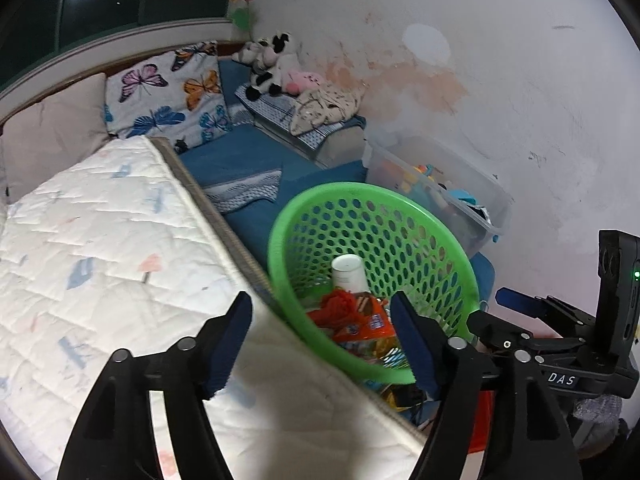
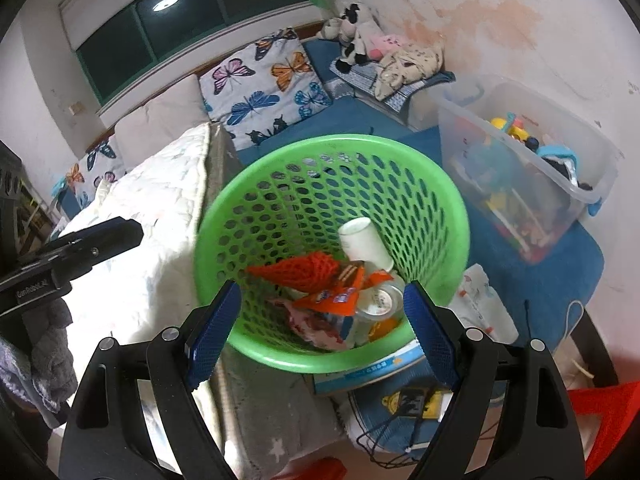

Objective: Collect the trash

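A green perforated basket [image 2: 256, 184] stands by the bed, also in the left wrist view [image 1: 432, 240]. Inside it lie a white paper cup [image 2: 364, 242], a red foam net [image 2: 308, 270], an orange snack wrapper [image 2: 340, 296], a can [image 2: 380, 300] and other wrappers. The cup [image 1: 350, 272] and net [image 1: 340, 306] also show in the left wrist view. My right gripper [image 2: 324, 336] is open and empty, just above the basket's near rim. My left gripper [image 1: 320, 340] is open and empty, over the mattress edge left of the basket. The right gripper shows at the right in the left wrist view [image 1: 520, 308].
A white quilted mattress [image 1: 100, 248] lies to the left. A clear bin of toys [image 2: 528, 160] sits to the right on blue bedding. Butterfly pillows [image 2: 260, 88] and plush toys [image 2: 356, 36] lie at the back. A blue-white box [image 2: 372, 372] and cords lie under the basket.
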Demonstrator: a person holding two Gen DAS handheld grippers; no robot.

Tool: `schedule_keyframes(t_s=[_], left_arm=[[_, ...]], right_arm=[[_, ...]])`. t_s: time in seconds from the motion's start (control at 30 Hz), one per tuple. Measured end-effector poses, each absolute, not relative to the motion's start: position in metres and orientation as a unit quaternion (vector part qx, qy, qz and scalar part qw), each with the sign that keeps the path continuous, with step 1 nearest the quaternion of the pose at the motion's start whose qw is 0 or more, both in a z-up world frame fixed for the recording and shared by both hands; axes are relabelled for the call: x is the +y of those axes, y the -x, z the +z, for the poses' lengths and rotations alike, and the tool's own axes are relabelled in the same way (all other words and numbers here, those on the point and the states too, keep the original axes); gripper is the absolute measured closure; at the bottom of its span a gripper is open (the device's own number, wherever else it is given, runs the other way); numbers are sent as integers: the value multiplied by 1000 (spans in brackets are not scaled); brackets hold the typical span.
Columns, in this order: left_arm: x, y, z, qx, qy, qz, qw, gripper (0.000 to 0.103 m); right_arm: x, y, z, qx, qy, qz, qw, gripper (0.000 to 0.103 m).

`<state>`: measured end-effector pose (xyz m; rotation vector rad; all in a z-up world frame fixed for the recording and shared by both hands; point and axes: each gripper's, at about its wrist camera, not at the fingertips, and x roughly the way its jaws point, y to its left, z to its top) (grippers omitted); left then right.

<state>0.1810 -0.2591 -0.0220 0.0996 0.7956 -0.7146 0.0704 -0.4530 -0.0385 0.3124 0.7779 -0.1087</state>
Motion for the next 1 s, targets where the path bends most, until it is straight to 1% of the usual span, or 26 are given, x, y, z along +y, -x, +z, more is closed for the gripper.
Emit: schedule_keyframes(t_s=[0.13,0.33,0.37,0.53,0.67,0.77,1.0], left_arm=[[-233,-175,-16,368,-41,-324,871,24],[-199,-163,-10,353,-34,-302,885,20],[-194,-161,-9,351,-35,-298,887,17],[-168,-151,-2,337,-38,-278,899,13],[-146,-143,2,331,-29,-262,906,11],[-129,-136,5,321,-32,-241,915,10],[-94,-122,6,316,-27,-210,925,9]], right_arm=[[-435,-70,-32,373,-142,-44,916,18],[-407,-71,-28,370,-134,-26,919,18],[-403,-71,-27,370,-134,-23,919,18],[-383,-72,-24,367,-129,-9,921,18],[-366,-72,-20,365,-120,0,923,18],[-355,-72,-17,361,-112,3,926,16],[-332,-72,-14,358,-106,21,927,16]])
